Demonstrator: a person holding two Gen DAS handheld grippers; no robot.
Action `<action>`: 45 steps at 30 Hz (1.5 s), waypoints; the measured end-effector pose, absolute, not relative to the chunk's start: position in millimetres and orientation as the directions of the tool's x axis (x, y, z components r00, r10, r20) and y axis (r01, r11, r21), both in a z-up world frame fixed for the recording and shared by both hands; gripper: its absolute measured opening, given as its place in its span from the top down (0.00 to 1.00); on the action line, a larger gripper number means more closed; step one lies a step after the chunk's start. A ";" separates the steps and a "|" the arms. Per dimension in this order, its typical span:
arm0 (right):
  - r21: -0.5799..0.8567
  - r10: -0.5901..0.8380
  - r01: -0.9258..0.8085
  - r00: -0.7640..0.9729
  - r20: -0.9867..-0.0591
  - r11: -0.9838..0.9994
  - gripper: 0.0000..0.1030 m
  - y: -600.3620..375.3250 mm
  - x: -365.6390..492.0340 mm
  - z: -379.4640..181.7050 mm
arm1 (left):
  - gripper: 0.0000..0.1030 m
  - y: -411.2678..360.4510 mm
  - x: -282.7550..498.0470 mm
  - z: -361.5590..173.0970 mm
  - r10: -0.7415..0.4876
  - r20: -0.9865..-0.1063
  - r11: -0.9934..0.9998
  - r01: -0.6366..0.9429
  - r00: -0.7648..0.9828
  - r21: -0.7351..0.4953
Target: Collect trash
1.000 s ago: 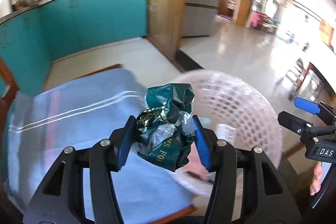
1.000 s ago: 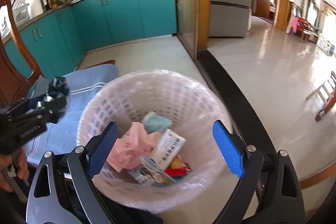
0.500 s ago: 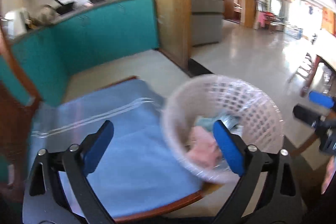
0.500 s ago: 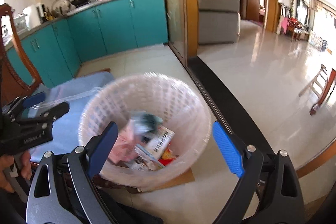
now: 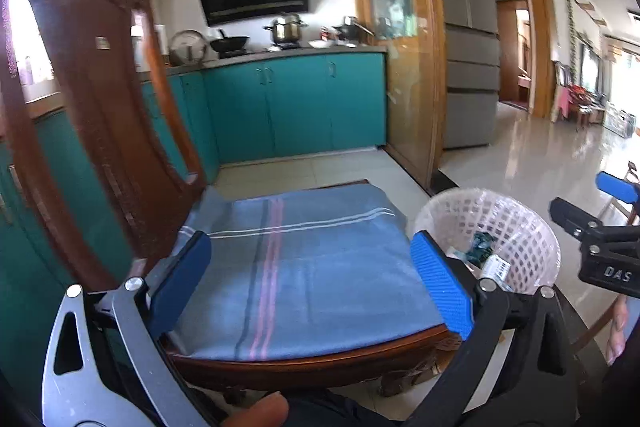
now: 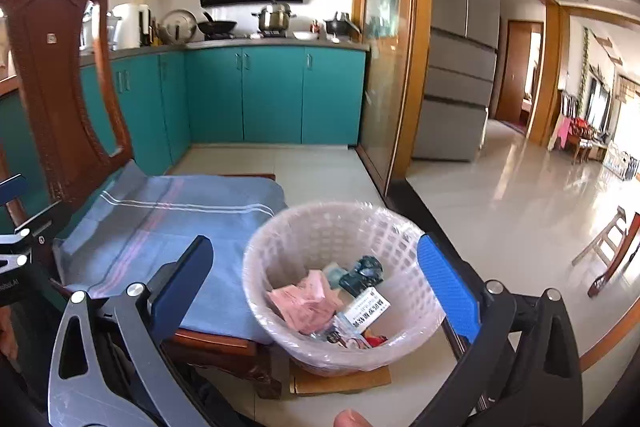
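Observation:
A white lattice basket (image 6: 320, 219) lined with clear plastic stands on the floor beside a chair. In it lie a crumpled dark green wrapper (image 6: 362, 273), pink paper (image 6: 308, 301) and a white barcoded carton (image 6: 368, 307). My right gripper (image 6: 314, 243) hangs above the basket's near rim, its jaws opening with nothing between them. My left gripper (image 5: 308, 243) hovers over the chair's blue cushion (image 5: 312, 267), its jaws also opening and empty. From there the basket (image 5: 520, 239) is at the right, with the green wrapper (image 5: 482, 245) inside.
The wooden chair back (image 5: 100, 107) rises at the left. A cardboard sheet (image 6: 340, 381) lies under the basket. Teal cabinets (image 6: 272, 95) line the far wall, with a grey fridge (image 6: 460, 67) beyond a wood-framed glass partition. Tiled floor stretches to the right.
My left gripper opened and let go of the dark green wrapper, which now lies in the basket. Both grippers drew back and rose, and the left one swung over the cushion.

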State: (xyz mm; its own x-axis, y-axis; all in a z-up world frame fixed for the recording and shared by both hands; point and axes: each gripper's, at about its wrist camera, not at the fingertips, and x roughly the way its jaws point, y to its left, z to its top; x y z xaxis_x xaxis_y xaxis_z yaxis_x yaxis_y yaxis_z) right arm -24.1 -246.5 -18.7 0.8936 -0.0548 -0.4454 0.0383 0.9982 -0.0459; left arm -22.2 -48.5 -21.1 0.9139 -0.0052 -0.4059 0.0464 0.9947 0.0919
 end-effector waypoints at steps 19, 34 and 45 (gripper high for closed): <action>-0.082 -0.049 0.023 0.944 -0.325 0.996 0.03 -216.5 -74.4 18.4 | 0.03 -23.2 -69.2 10.3 0.046 -0.328 0.996 -0.018 0.944 0.089; -0.100 -0.054 0.021 0.937 -0.344 0.995 0.03 -212.1 -69.3 16.0 | 0.03 -22.7 -64.2 7.6 0.033 -0.356 0.996 -0.001 0.934 0.090; -0.111 -0.051 0.013 0.936 -0.350 0.994 0.03 -207.1 -64.2 15.4 | 0.03 -21.1 -60.9 6.9 0.029 -0.368 0.996 0.002 0.930 0.084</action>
